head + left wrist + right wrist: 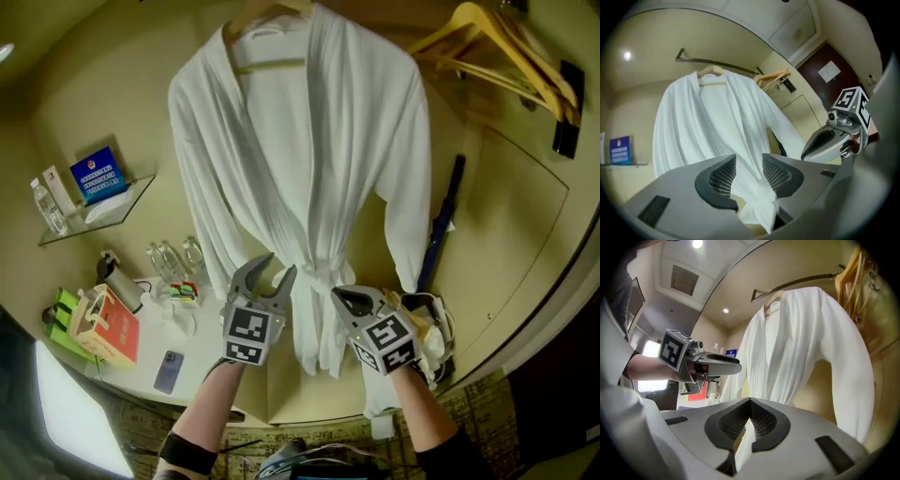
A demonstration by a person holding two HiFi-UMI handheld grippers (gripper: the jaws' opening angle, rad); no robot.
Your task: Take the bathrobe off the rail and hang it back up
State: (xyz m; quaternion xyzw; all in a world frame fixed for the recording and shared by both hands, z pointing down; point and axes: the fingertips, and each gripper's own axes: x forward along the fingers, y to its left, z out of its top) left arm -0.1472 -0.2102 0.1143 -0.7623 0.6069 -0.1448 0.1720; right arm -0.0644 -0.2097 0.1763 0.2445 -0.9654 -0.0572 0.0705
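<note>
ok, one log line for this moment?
bathrobe: on hanger, on rail | left gripper: jaws apart, empty | right gripper: jaws shut, empty | both in front of bathrobe

One bathrobe (309,141), one phone (169,371), one red box (111,330), and perhaps three spare wooden hangers (473,19).

A glass shelf (131,202) carries a blue box (97,174) and a water bottle (49,208). Below it, a dark phone (169,371) and a red box (112,328) lie on the white bench (202,361). Spare wooden hangers (502,47) hang at upper right, and a dark umbrella (445,220) stands against the wall.
</note>
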